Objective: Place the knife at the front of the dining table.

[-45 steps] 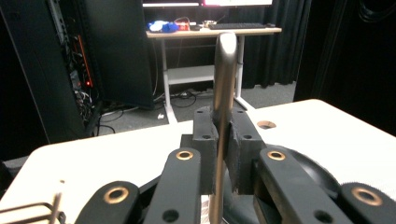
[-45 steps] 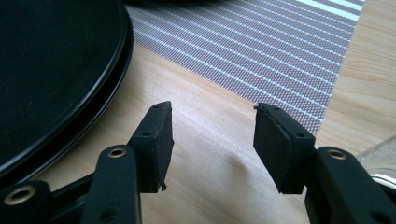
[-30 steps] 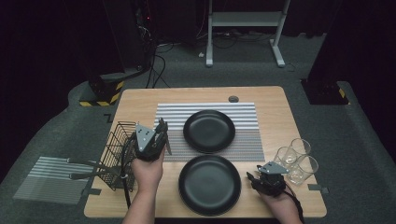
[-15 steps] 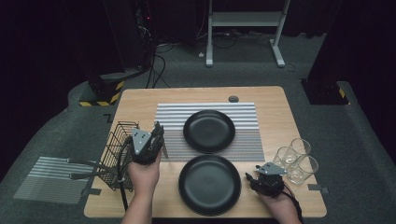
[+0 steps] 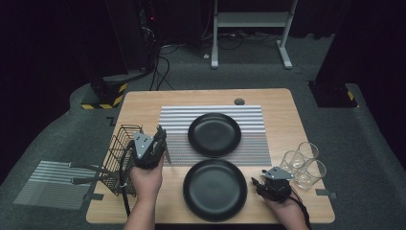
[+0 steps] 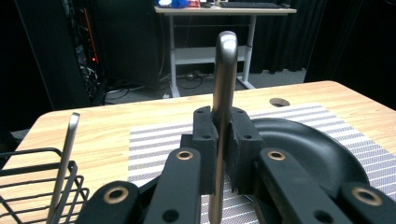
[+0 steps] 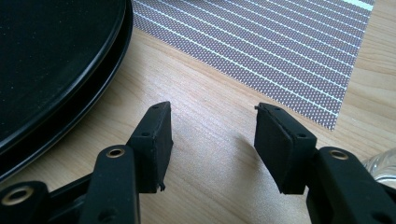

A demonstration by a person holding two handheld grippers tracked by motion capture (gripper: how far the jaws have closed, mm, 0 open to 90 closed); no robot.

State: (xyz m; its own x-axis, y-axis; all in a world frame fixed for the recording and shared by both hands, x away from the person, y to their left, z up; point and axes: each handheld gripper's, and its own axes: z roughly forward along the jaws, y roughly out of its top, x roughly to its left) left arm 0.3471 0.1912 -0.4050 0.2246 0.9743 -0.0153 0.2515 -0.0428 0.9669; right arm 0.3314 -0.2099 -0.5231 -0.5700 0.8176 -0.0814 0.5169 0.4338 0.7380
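Since a second ago the left tongs [image 5: 160, 139] have edged slightly left toward the wire basket [image 5: 119, 153], pinching a smooth steel utensil handle [image 6: 223, 93] upright above the wooden worktop [image 5: 282, 120]. The right tongs [image 7: 212, 140] stay spread beside the glossy round black plate [image 7: 46, 56].

Bare wood [image 7: 210, 140] between near plate [image 5: 215, 189] and glasses [image 5: 302, 164].

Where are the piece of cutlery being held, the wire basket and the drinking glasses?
Cutlery handle [image 6: 223, 84], left gripper view, on the metal shaft above the clamping pads.
Wire basket [image 5: 119, 143], high view, on its black side wall.
Drinking glasses [image 5: 306, 160], high view, on the clear cluster's middle.
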